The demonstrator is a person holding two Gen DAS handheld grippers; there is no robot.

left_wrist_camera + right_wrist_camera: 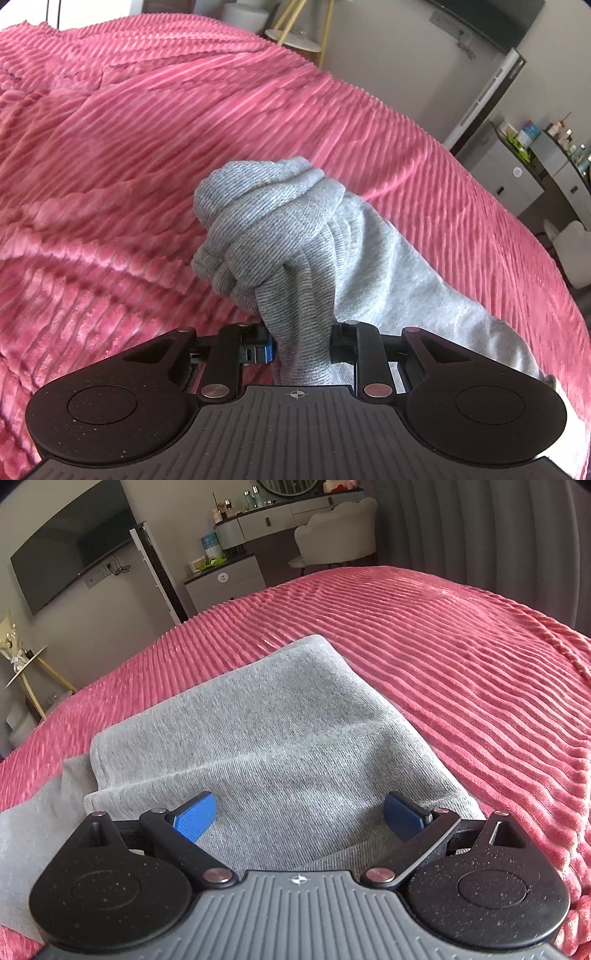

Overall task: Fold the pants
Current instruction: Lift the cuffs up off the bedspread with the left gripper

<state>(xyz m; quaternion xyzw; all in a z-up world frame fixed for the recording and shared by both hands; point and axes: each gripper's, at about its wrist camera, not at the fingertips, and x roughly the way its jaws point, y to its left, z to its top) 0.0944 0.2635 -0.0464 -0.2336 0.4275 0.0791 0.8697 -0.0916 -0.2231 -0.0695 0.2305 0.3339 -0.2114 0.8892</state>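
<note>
Left hand-held gripper (303, 343) was clamped on bunched grey knit pants (280, 236); right hand-held gripper (300, 818) stood apart, empty. Pants were partly folded on the pink ribbed bedspread (461, 657), a far corner at 12 o'clock; final fold judged outstanding.

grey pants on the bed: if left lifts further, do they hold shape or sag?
Likely sag: the grey pants bunch into soft folds where the left gripper pinches them. Probably light, since the knit looks thin. On the pink ribbed blanket the trailing part may drag rather than slide.
</note>
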